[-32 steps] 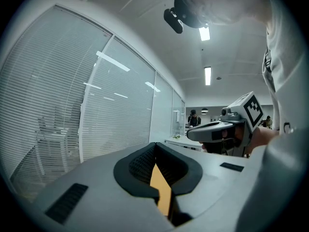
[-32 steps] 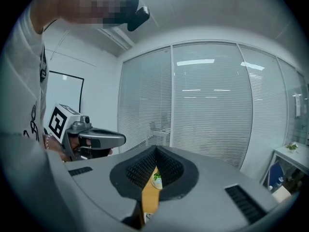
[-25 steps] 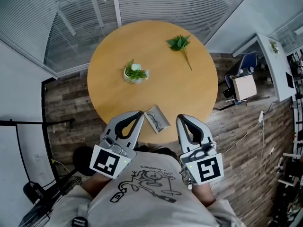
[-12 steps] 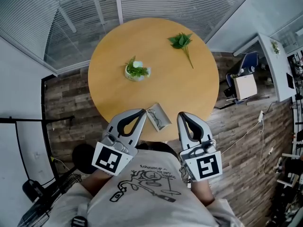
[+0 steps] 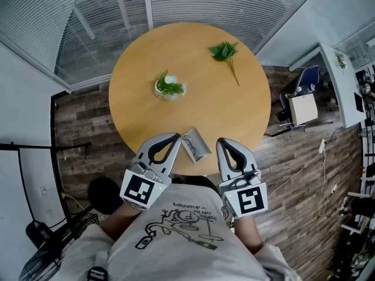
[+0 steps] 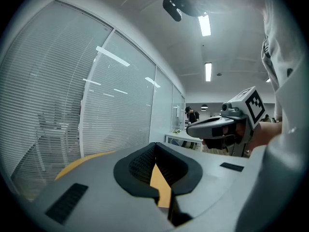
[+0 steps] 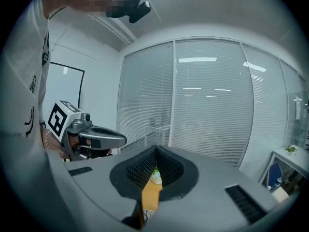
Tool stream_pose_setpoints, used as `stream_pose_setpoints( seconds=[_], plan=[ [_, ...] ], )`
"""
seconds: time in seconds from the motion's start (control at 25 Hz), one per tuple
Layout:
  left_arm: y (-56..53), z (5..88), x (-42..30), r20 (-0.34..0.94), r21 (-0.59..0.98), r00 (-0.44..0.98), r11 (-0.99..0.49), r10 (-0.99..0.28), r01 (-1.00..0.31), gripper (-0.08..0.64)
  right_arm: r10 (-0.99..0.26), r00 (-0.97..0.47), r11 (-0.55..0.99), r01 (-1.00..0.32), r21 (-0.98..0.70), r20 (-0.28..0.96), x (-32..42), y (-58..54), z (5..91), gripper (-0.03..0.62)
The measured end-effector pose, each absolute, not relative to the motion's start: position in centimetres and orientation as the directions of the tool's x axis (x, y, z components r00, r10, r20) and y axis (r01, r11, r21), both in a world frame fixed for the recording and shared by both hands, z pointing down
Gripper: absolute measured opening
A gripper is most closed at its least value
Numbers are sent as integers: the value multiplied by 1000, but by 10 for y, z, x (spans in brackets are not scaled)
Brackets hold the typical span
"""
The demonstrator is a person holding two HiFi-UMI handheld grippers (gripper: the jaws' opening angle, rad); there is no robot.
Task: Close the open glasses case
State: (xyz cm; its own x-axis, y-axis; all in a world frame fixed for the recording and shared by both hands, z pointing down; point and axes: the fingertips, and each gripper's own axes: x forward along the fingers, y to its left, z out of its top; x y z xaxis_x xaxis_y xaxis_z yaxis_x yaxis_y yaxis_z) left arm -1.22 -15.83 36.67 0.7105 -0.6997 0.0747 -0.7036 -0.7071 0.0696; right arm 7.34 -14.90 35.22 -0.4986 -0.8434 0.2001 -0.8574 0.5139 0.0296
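the open glasses case (image 5: 195, 146) lies at the near edge of the round wooden counter (image 5: 205, 113), its lid turned back so the inside shows. it sits between the two tools, which are held low over the near rim, just in front of the person's white printed shirt (image 5: 184, 239).

the left tool (image 5: 174, 137) points its tip at the case's left end, just beside it; whether it touches cannot be told from above. in the left gripper view its dark ribbed pads (image 6: 140, 164) meet at the far tip, with nothing between them, and only a sliver of counter shows through the gap behind the tip. the right tool (image 5: 220, 141) stands near the case's right side, a little apart from it. in the right gripper view its jaws are likewise closed at the tip and empty, and through the gap a small white dish (image 7: 155, 176) with greenery shows.

from above, that dish stands left of the counter's middle, and a leafy sprig (image 5: 225, 52) lies well apart from it at the far right. blinds (image 5: 234, 4) cover the glass wall beyond the counter.
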Motion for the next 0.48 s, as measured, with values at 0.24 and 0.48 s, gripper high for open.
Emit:
stream_pose_setpoints(
  seconds=[0.24, 0.48],
  plan=[
    [-155, 399, -9, 140, 41, 711, -713, -689, -700, 20, -833, -503, 527, -848, 56, 229, 77, -147, 376, 9],
    [-153, 444, -8, 226, 94, 700, -700, -678, -708, 20, -814, -495, 537, -840, 71, 302, 81, -147, 409, 9]
  ],
)
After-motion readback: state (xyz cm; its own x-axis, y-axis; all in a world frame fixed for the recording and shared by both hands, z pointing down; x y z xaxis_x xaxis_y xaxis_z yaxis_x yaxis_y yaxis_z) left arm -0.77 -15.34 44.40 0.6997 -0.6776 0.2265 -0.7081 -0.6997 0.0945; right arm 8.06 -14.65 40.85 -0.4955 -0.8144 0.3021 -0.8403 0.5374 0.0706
